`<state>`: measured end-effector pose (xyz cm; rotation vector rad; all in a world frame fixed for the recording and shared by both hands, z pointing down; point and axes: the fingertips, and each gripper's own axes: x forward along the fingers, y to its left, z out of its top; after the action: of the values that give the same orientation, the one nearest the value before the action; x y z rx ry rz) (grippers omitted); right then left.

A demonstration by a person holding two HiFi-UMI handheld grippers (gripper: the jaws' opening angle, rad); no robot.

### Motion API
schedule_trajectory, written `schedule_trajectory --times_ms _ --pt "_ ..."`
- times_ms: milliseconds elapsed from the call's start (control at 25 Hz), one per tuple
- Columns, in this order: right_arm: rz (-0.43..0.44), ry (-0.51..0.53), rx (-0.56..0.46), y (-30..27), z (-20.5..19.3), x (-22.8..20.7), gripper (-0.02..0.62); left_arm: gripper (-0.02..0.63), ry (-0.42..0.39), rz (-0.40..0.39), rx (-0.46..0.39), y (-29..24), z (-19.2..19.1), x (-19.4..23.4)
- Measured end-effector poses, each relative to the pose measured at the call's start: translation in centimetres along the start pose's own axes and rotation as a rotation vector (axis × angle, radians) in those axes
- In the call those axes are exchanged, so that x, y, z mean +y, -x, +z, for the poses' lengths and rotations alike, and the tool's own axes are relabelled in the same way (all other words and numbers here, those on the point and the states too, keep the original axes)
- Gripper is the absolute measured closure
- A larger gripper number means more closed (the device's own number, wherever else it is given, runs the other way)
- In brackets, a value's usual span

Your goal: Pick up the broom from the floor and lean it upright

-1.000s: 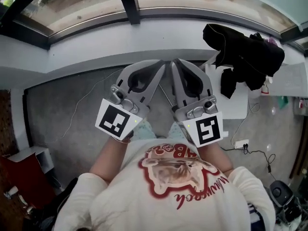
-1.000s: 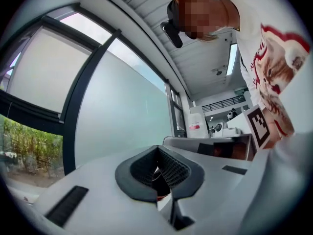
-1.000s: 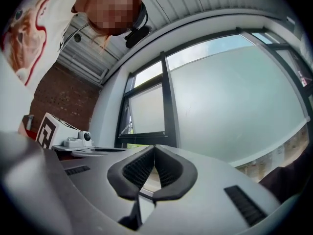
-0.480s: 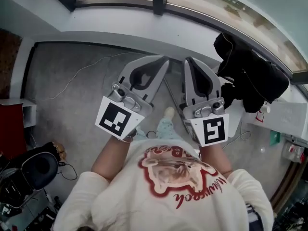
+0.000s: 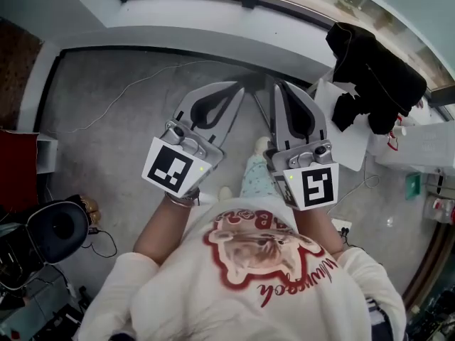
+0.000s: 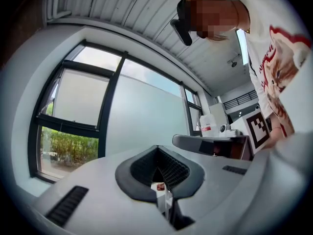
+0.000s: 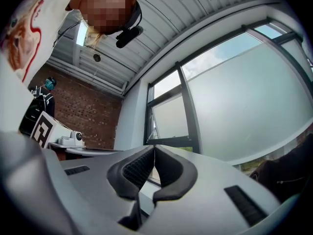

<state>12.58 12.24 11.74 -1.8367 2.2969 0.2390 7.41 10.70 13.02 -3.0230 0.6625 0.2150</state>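
No broom shows in any view. In the head view both grippers are held side by side in front of the person's chest, above grey floor (image 5: pixel 142 141). My left gripper (image 5: pixel 240 89) has its jaws drawn together at the tips with nothing between them. My right gripper (image 5: pixel 278 87) is shut the same way and empty. In the left gripper view the left gripper (image 6: pixel 156 149) points slightly upward at a large window (image 6: pixel 98 106). In the right gripper view the right gripper (image 7: pixel 154 147) faces another window pane (image 7: pixel 234 106).
A black garment (image 5: pixel 377 66) lies over a white table (image 5: pixel 348 144) at the right. A thin cable (image 5: pixel 128 94) runs across the floor toward the white window ledge (image 5: pixel 213 41). A dark round seat (image 5: pixel 57 229) and a red cabinet (image 5: pixel 14 169) stand at the left.
The person has turned and stepped. The window ledge and black garment have slid toward the upper right, and the dark seat came into view at left. Both grippers keep their pose, still shut.
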Motion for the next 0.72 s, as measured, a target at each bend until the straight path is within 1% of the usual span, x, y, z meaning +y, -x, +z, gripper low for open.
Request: schedule_trajectory --times_ms 160,320,440,520,720 --pt "0.006 -0.017 0.032 3.6 0.4 6.3 0.571 0.589 0.035 -0.013 0.030 6.4 -0.3 -2.3" --pt "0.059 0.006 0.044 5.2 1.3 10.1 0.571 0.589 0.023 0.012 -0.002 10.0 1.4 -3.3" --pt "0.109 0.009 0.039 5.5 1.9 12.1 0.571 0.589 0.008 0.053 -0.026 12.0 2.6 -3.4" --pt "0.132 0.015 0.057 6.0 1.7 12.9 0.571 0.589 0.002 0.069 -0.032 13.0 3.1 -3.5" --pt "0.159 -0.006 0.043 6.0 2.5 14.5 0.571 0.589 0.010 0.090 -0.032 14.3 3.7 -3.8"
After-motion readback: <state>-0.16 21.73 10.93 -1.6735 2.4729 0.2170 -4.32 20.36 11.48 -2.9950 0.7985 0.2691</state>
